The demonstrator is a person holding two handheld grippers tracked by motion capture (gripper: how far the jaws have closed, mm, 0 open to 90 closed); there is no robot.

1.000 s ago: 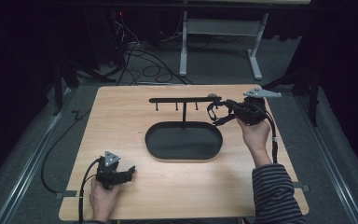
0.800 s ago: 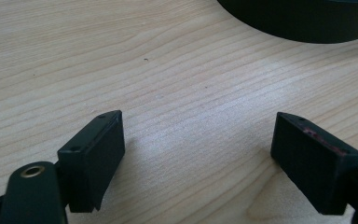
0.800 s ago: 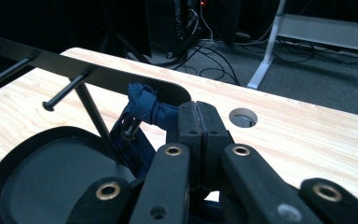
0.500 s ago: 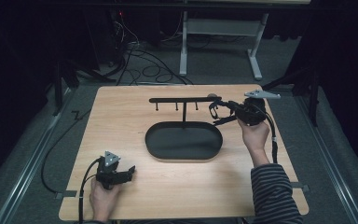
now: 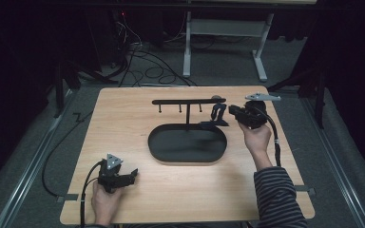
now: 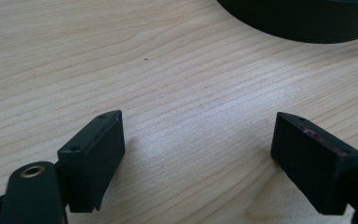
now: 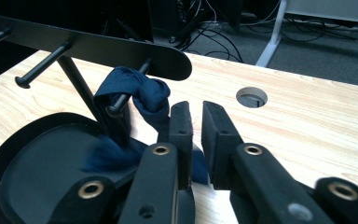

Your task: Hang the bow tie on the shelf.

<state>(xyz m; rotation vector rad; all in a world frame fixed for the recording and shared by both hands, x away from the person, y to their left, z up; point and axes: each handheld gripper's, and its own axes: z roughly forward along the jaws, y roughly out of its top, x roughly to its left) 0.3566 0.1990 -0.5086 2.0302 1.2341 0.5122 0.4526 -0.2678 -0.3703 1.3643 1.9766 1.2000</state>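
R hand-held gripper (image 7: 196,135), jaws just cracking open w/ nothing pinched, sits beside the blue cloth (image 7: 135,95) looped on the rack's (image 5: 188,101) end peg (image 7: 127,95); prob. back off slowly, so it stays hung.

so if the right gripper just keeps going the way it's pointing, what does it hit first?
Probably the blue cloth hung on the rack's peg: it sits just ahead and slightly left of the right gripper, whose jaws have just been opening, with nothing visibly pinched. Depth is hard to judge.

Left gripper (image 6: 198,154) — jaws wide apart, nothing between them — over bare wooden table (image 6: 168,70); black tray (image 6: 303,21) rim beyond.
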